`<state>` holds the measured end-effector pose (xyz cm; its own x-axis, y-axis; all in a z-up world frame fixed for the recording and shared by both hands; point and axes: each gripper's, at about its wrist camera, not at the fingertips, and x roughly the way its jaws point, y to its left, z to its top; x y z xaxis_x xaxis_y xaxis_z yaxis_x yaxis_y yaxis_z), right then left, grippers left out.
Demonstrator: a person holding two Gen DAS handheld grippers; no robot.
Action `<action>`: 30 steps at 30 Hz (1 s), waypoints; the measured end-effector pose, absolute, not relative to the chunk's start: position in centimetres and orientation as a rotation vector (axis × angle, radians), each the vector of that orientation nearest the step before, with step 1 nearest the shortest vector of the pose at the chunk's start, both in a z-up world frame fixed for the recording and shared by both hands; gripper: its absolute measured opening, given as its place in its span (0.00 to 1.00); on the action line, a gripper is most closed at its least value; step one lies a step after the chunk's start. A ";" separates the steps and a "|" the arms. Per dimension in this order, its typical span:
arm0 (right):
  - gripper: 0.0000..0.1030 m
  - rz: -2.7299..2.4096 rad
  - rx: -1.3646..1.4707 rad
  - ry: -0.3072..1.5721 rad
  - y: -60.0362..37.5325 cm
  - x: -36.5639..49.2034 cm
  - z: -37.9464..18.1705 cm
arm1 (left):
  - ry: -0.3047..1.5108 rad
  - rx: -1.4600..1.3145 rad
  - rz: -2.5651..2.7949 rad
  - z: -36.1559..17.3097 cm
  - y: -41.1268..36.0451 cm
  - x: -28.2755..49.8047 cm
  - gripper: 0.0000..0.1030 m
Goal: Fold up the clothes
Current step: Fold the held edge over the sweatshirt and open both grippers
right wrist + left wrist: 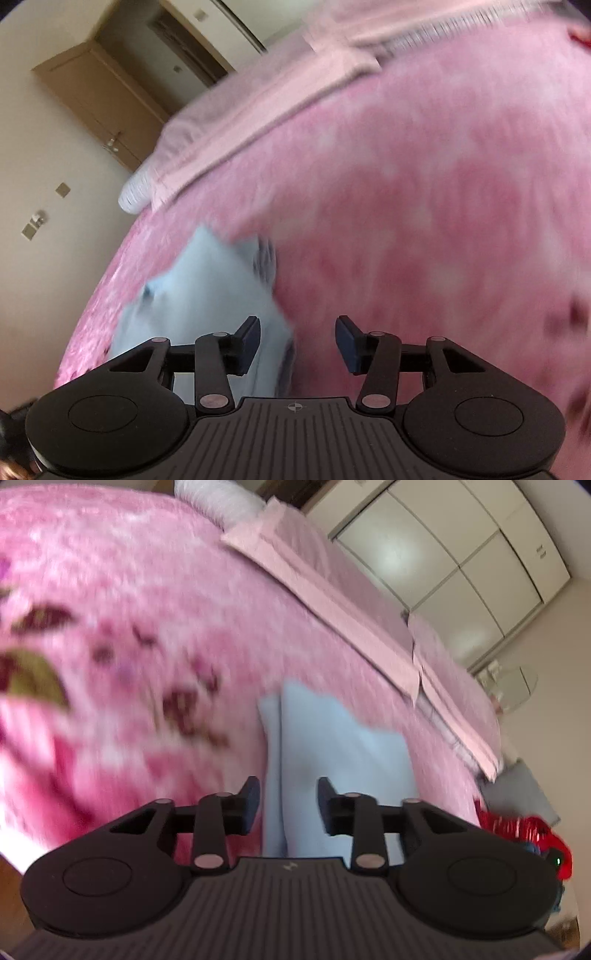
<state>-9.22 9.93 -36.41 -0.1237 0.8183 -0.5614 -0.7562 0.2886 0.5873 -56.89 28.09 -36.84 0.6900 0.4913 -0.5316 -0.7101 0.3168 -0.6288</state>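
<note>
A light blue folded garment [332, 753] lies on the pink fleece blanket [147, 590] of a bed. In the left wrist view my left gripper [289, 805] hovers over the near end of the cloth, its black fingers apart with the cloth seen below the gap, not pinched. In the right wrist view the same blue garment [207, 291] lies at lower left, a striped edge showing along its right side. My right gripper [297, 341] stands open above its right edge; the left finger [248, 343] overlaps the cloth, the right one is over bare blanket [443, 184]. Both views are blurred.
Pale pink pillows [332, 587] line the far edge of the bed, with a white wardrobe [443, 561] behind. A red object [524, 834] and a grey one sit beside the bed at right. A brown door [99, 99] and a cream wall stand left of the bed.
</note>
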 end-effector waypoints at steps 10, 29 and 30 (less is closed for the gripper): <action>0.47 1.605 -0.021 0.983 21.6 -10.5 -36.7 | 0.363 -0.934 0.787 -38.7 37.2 -49.4 0.35; 0.12 1.520 -0.120 0.892 24.3 -11.8 -38.8 | 0.419 -0.774 0.904 -38.2 37.1 -48.1 0.24; 0.20 1.493 -0.135 0.861 23.8 -11.9 -38.0 | 0.429 -0.735 0.937 -37.3 36.6 -48.2 0.21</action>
<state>-11.90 23.83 -38.00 -0.1504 0.8080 -0.5697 -0.8978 0.1296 0.4209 -48.19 36.62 -37.25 0.5363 0.5682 -0.6241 -0.8437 0.3804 -0.3786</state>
